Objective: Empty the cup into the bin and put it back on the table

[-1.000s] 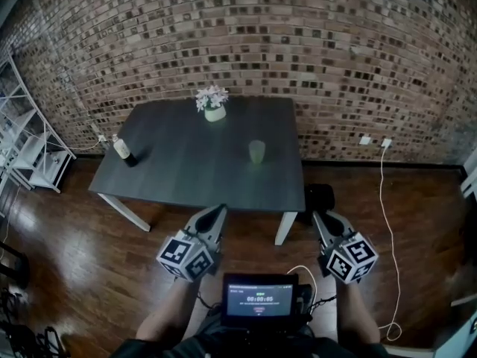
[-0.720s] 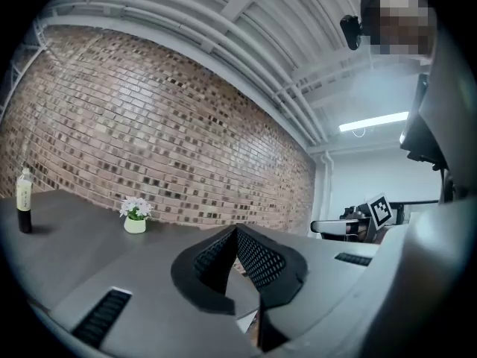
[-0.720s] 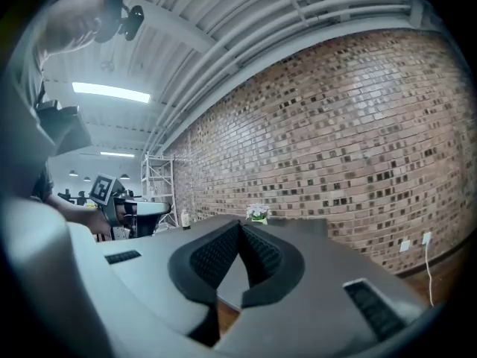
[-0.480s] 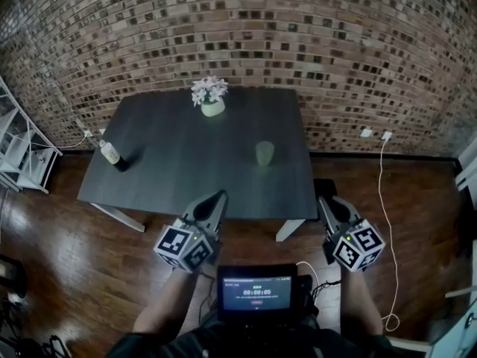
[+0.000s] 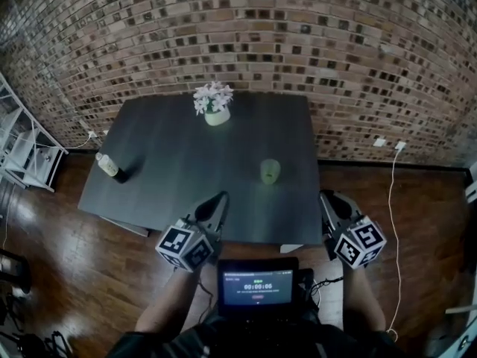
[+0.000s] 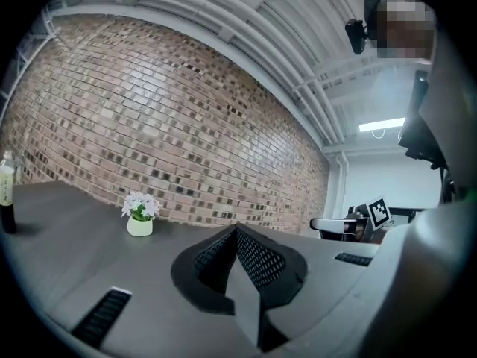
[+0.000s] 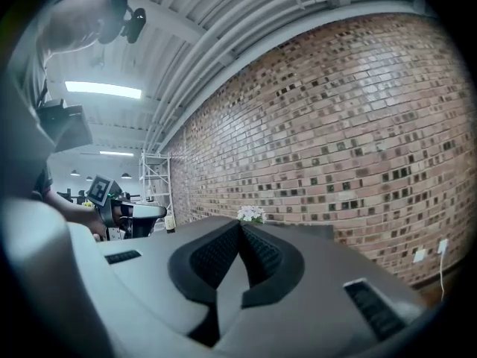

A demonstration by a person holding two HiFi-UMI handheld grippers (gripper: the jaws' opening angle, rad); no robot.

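Note:
A pale green cup (image 5: pixel 270 171) stands upright on the dark grey table (image 5: pixel 171 162), toward its near right corner. My left gripper (image 5: pixel 220 198) hovers at the table's near edge, left of the cup and short of it, jaws shut and empty. Just off the table's near right corner, my right gripper (image 5: pixel 326 196) is also shut on nothing. In the left gripper view the shut jaws (image 6: pixel 237 231) point level over the tabletop and the cup is hidden. The right gripper (image 7: pixel 240 226) shows its pads pressed together in its own view. No bin shows.
A white pot of flowers (image 5: pixel 215 104) sits at the table's far edge, and a bottle (image 5: pixel 110 166) stands near its left edge. White shelving (image 5: pixel 26 151) is at the left. A brick wall (image 5: pixel 298 43) runs behind. A white cable (image 5: pixel 391 222) trails over the wooden floor at the right.
Both grippers have moved forward toward the table, still shut. The table and cup now sit lower and closer in the head view; the left gripper's tip now overlaps the near edge.

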